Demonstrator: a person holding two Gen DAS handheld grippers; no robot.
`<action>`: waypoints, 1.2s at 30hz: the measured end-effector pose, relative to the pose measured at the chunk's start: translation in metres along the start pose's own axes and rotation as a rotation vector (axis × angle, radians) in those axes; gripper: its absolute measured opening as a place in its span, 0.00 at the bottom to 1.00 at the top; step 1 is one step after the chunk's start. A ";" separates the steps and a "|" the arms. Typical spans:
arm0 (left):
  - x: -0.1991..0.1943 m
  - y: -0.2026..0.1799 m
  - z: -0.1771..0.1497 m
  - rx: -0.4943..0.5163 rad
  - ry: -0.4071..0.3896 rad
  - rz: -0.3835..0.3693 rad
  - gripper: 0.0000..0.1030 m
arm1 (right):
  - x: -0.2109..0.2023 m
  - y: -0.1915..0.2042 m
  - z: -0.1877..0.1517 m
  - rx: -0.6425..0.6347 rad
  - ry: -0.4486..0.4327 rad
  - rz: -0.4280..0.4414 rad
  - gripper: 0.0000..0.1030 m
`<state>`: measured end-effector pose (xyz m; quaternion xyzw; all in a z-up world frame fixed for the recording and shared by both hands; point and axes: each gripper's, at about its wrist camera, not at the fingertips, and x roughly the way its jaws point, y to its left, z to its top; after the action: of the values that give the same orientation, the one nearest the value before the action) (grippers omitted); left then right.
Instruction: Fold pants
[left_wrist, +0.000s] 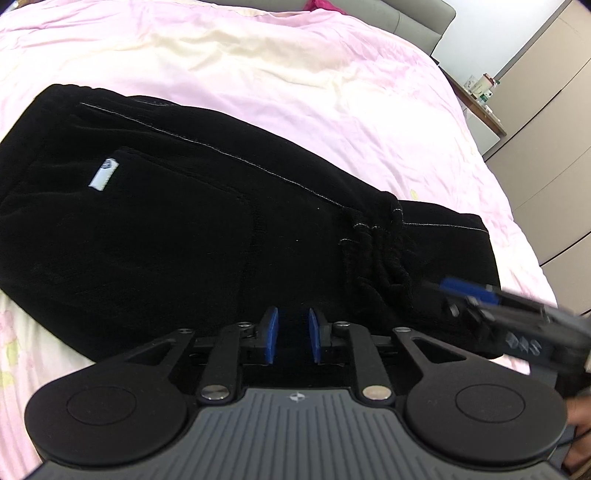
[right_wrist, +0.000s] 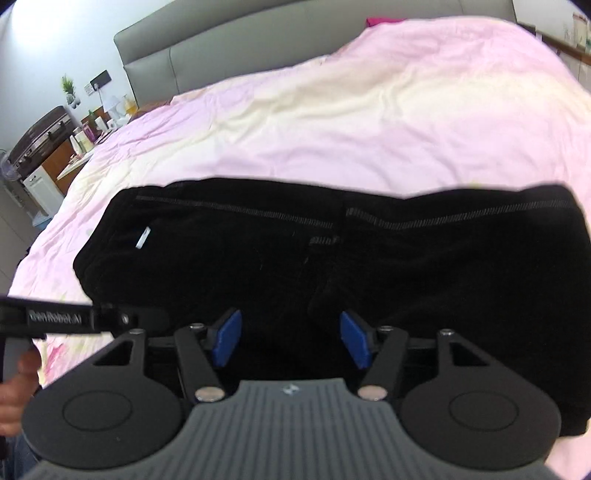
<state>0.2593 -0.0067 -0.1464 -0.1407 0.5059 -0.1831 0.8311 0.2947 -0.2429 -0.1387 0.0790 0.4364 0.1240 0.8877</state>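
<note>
Black pants (left_wrist: 184, 221) lie folded in a long bundle on the pink bed, with a small white label (left_wrist: 104, 175) and a grey stitched seam along the top. My left gripper (left_wrist: 293, 334) is at the near edge of the pants, blue pads close together with black fabric between them. My right gripper (right_wrist: 291, 338) is open over the near edge of the pants (right_wrist: 295, 258), its pads wide apart. The right gripper also shows at the right of the left wrist view (left_wrist: 480, 295), and the left gripper shows at the left of the right wrist view (right_wrist: 74, 317).
The pink and cream bedspread (left_wrist: 295, 74) covers the bed beyond the pants. A grey headboard (right_wrist: 258, 48) stands at the far end. A cluttered nightstand (right_wrist: 81, 140) is at the far left, and wardrobe doors (left_wrist: 546, 129) at the right.
</note>
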 end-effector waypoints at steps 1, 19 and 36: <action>0.002 -0.003 0.001 0.003 0.002 0.000 0.19 | 0.004 0.001 0.005 -0.023 0.001 -0.042 0.55; 0.058 -0.034 0.032 0.047 0.014 -0.118 0.64 | 0.051 -0.010 -0.008 0.048 0.072 0.048 0.20; 0.101 -0.064 0.038 0.169 -0.018 -0.049 0.27 | 0.035 -0.044 -0.019 0.095 0.032 0.164 0.41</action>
<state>0.3253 -0.1070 -0.1823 -0.0840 0.4774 -0.2440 0.8399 0.3067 -0.2742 -0.1872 0.1543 0.4482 0.1765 0.8626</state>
